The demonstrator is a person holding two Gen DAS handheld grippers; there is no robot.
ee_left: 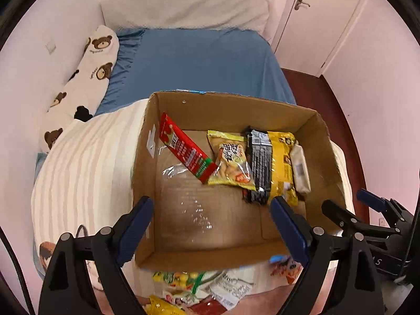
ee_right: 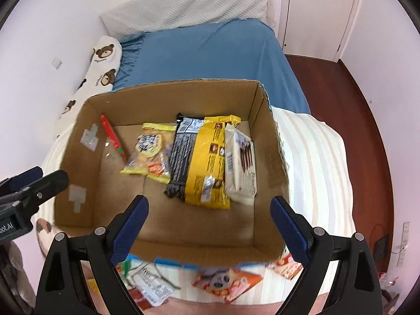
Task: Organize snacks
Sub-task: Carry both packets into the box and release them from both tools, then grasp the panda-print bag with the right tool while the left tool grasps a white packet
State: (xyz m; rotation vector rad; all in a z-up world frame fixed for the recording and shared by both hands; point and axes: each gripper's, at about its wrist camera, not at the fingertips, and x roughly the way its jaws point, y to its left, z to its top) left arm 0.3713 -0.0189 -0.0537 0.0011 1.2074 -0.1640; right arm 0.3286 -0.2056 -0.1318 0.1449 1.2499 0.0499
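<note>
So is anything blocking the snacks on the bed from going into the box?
Only the box's near wall. The loose snacks lie just outside it, so they must be lifted over. Inside, the front floor is bare. Both grippers are open and empty.

My two wrist cameras look steeply down from close above, left and right, sharing the cardboard box point(ee_left: 183, 105) point(ee_right: 170, 92) on the bed point(ee_left: 197, 60) point(ee_right: 210, 52).
</note>
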